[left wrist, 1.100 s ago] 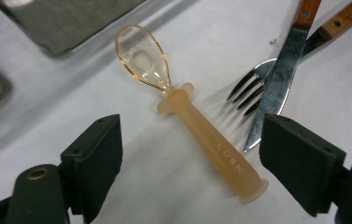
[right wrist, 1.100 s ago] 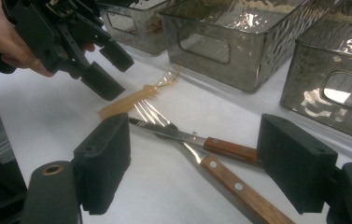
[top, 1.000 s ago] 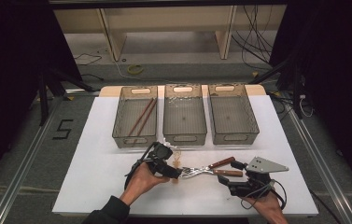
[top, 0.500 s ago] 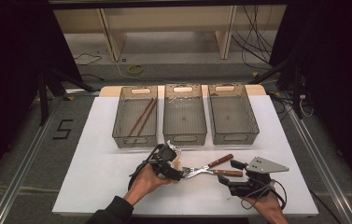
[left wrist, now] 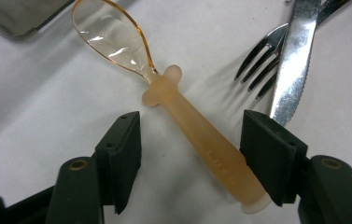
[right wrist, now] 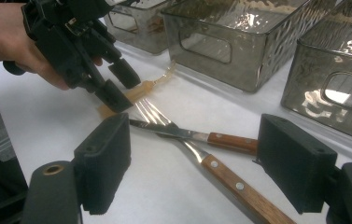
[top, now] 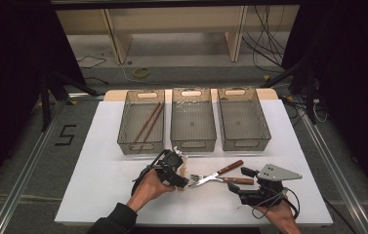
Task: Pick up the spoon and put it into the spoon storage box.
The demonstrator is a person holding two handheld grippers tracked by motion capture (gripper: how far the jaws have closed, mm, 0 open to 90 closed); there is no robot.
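High view, desk (top: 98, 185): white surface carrying everything, with three bins in a row along its far half.
Bins: left bin (top: 141, 122) holds two brown chopsticks (top: 148, 121) lying aslant; middle bin (top: 193, 119) and right bin (top: 243, 118) stand just beside it.
Left gripper (top: 180, 179): held low over the desk just in front of the left and middle bins; its jaws have just been closing and now straddle the spoon's handle, one pad close against it, the other apart with a gap, so nothing is clamped yet.
Right gripper (top: 237, 187): near the wooden handles, jaws spread wide and holding nothing.
Knife (top: 218, 173): lies on the desk, crossed with the fork.
Fork (top: 220, 180): tines point toward the left gripper.
Spoon (left wrist: 183, 114): translucent amber, flat on the desk between the left jaws, bowl pointing away from them, just beside the fork tines.
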